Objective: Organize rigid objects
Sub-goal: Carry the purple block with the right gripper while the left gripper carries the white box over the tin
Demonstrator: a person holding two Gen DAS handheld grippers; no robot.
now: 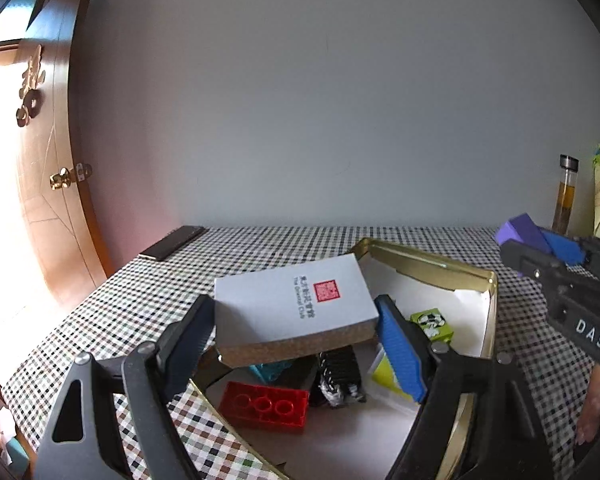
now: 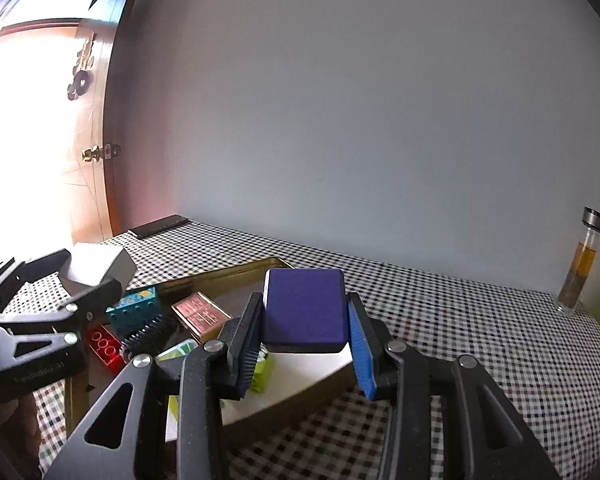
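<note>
The left claw [image 1: 296, 332] pinches a white box [image 1: 296, 304] with a red seal mark and a cork-coloured edge, one finger pressed to each side, and holds it in the air above the near end of a gold-rimmed tin tray [image 1: 492, 280]. The right claw [image 2: 305, 344] is clamped on a purple block [image 2: 305, 308] — its fingers flat against the block's two sides — and holds it over the tray's white floor, near the right rim.

The tray rests on the checked worktop [image 1: 148, 300]. Inside it, below the white box, lie a red brick [image 1: 266, 404] with round sockets, a teal brick [image 2: 134, 308] partly hidden, and a black ribbed piece [image 1: 338, 372]. Further right sits a small green cube [image 1: 432, 322] with a black-and-white pattern, and a yellow-green card [image 1: 382, 374] lies just beside the left claw's blue finger pad [image 1: 400, 356]. The right wrist view also shows a pink patterned box [image 2: 200, 314] in the tray, behind the bricks.

A dark flat bar [image 1: 172, 242] lies at the worktop's far left corner by the wooden door [image 1: 48, 184]. A glass bottle [image 2: 580, 264] with amber liquid stands well apart at the far right — near the wall.
</note>
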